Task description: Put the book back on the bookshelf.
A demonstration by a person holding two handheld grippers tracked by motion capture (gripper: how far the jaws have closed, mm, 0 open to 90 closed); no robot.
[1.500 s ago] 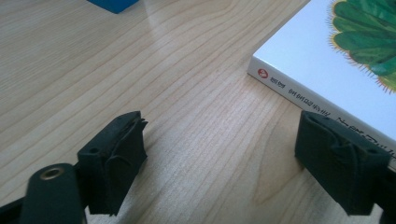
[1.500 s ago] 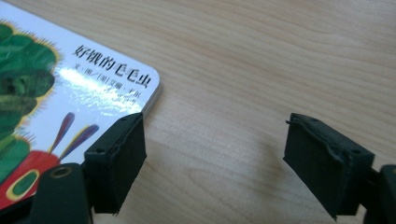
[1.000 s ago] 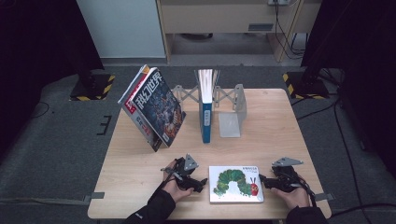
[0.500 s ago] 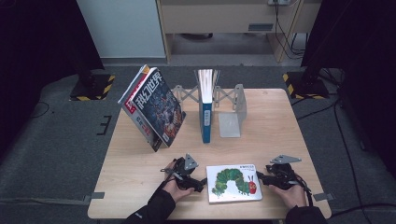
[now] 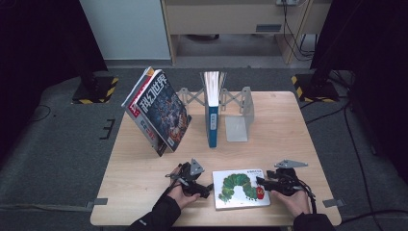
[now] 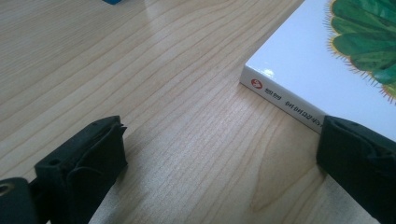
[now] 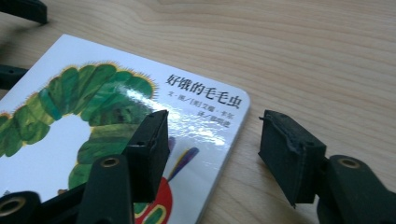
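Caterpillar book [image 7: 116,116] — cover title "好饿的毛毛虫"

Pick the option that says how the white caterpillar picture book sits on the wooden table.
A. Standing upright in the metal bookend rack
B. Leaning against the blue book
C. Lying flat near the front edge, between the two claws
C: the white caterpillar picture book lies flat, cover up, on the wooden table, with the left claw and the right claw at its two sides.

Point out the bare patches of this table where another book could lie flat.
Bare wood lies right of the grey metal bookend, out to the light wooden table's right edge, and in the middle strip between the upright blue book and the flat white caterpillar picture book. The near edge is crowded: left gripper, picture book, right gripper.
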